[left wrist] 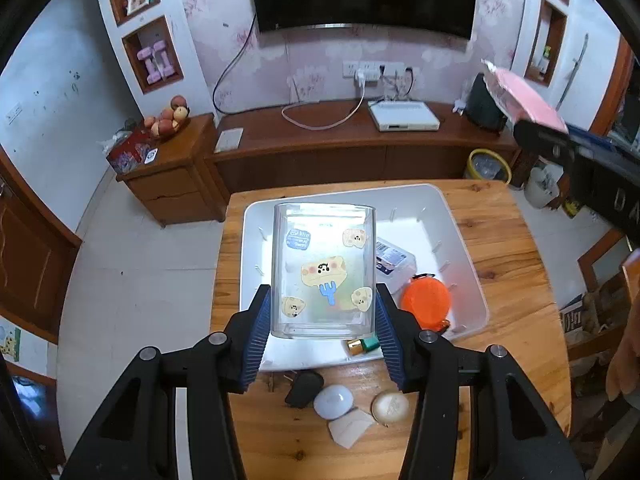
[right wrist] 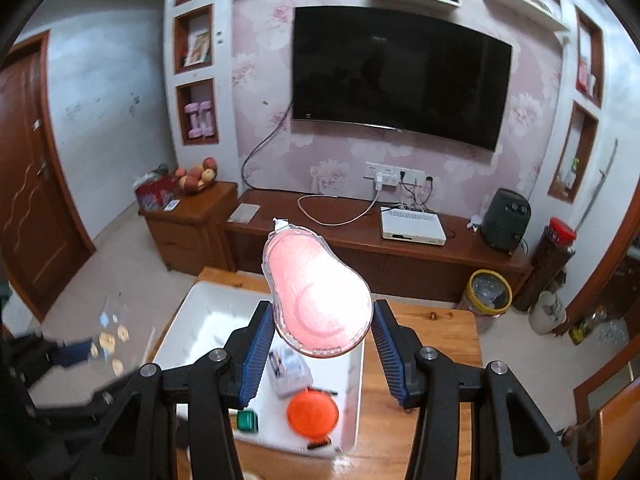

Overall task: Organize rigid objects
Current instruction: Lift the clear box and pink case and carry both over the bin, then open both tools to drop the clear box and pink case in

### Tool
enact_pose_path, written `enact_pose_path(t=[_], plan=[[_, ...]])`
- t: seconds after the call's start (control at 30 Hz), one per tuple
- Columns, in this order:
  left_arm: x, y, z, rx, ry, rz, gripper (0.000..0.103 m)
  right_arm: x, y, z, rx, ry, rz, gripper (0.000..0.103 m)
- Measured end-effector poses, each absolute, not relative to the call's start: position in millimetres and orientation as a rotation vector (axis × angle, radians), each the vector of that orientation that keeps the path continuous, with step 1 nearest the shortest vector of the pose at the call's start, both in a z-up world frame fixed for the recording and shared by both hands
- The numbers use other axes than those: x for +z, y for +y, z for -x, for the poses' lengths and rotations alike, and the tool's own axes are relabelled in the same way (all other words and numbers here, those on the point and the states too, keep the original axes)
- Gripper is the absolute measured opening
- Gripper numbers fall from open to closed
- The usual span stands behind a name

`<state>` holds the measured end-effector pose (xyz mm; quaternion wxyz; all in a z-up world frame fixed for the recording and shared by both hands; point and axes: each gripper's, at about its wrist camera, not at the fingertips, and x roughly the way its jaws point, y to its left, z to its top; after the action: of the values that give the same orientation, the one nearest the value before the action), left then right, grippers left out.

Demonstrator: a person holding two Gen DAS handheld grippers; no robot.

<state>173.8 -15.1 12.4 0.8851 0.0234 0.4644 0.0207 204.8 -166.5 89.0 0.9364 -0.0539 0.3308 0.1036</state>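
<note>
Over the wooden table (left wrist: pixel 500 248), only the left view shows the left gripper (left wrist: pixel 322 322) clamping a clear stickered box (left wrist: pixel 323 268), only the right view the right gripper (right wrist: pixel 323 336) squeezing a pink case (right wrist: pixel 316 292).

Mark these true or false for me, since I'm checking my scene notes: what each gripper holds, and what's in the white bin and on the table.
1. The left gripper holds a clear box with cartoon stickers. True.
2. The right gripper is empty. False: it grips a pink case.
3. An orange round container lies in the white bin. True.
4. The orange container sits on the wooden table, outside the bin. False: it is inside.
5. The television is dark. True.
</note>
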Motion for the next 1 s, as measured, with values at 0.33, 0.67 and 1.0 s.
enact_pose_path(t=[0.33, 0.67, 1.0], plan=[[-61.1, -23.5, -211.4, 0.034, 1.134, -0.065, 0.053, 16.3, -157.9, -266.4, 0.178, 0.859, 0.068, 0.05], [-111.0, -27.4, -218.8, 0.013, 1.233, -0.052, 0.053, -69.9, -145.3, -276.5, 0.203, 1.041, 0.1, 0.05], [-123.4, -27.6, -225.8, -0.002, 1.25, -0.033, 0.053, -109.6, -129.3, -276.9, 0.247, 1.158, 0.133, 0.051]])
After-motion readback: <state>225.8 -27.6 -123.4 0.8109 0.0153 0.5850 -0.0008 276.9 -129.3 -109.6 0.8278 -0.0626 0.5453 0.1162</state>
